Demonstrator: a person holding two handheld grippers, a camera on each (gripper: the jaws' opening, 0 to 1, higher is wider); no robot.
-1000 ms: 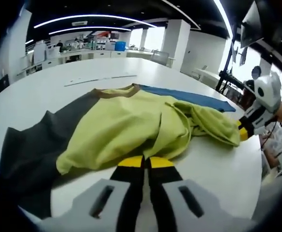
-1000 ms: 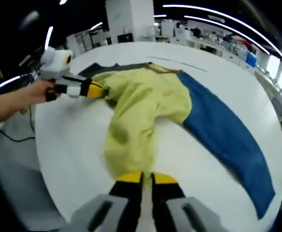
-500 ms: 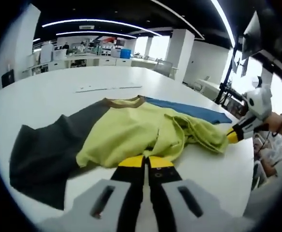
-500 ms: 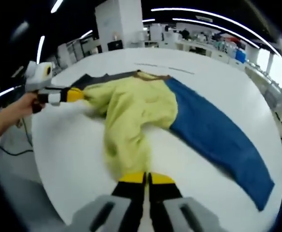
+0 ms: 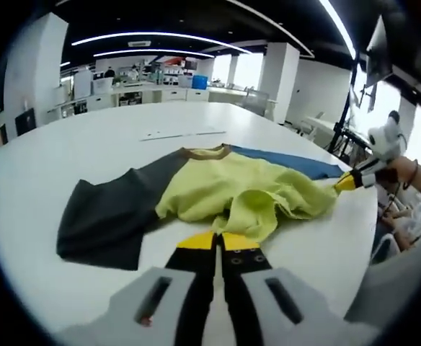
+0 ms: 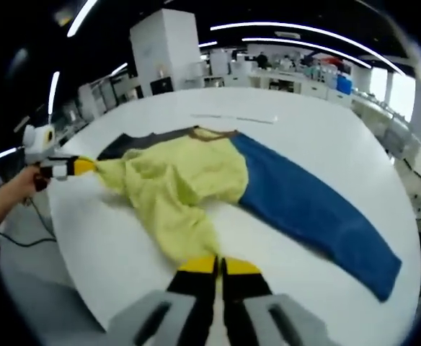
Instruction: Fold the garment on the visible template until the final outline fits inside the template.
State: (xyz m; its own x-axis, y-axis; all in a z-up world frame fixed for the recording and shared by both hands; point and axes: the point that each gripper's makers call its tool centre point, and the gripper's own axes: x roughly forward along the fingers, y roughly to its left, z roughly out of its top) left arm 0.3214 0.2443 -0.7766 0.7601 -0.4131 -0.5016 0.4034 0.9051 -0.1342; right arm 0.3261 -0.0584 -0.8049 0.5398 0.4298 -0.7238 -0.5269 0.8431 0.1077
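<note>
Both grippers, left (image 5: 218, 244) and right (image 6: 220, 266), seem clamped tight on the yellow garment's (image 5: 243, 193) edges.

The shirt (image 5: 246, 194) lies on the table (image 5: 52, 166), just ahead of the left tongs (image 5: 217, 244). The right tongs (image 5: 345, 182) are at its far right edge. A paper strip (image 5: 182, 133) lies behind.

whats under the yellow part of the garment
The yellow part lies bunched over the blue panel and dark grey panel, on the white table. Whatever is beneath it is covered.
</note>
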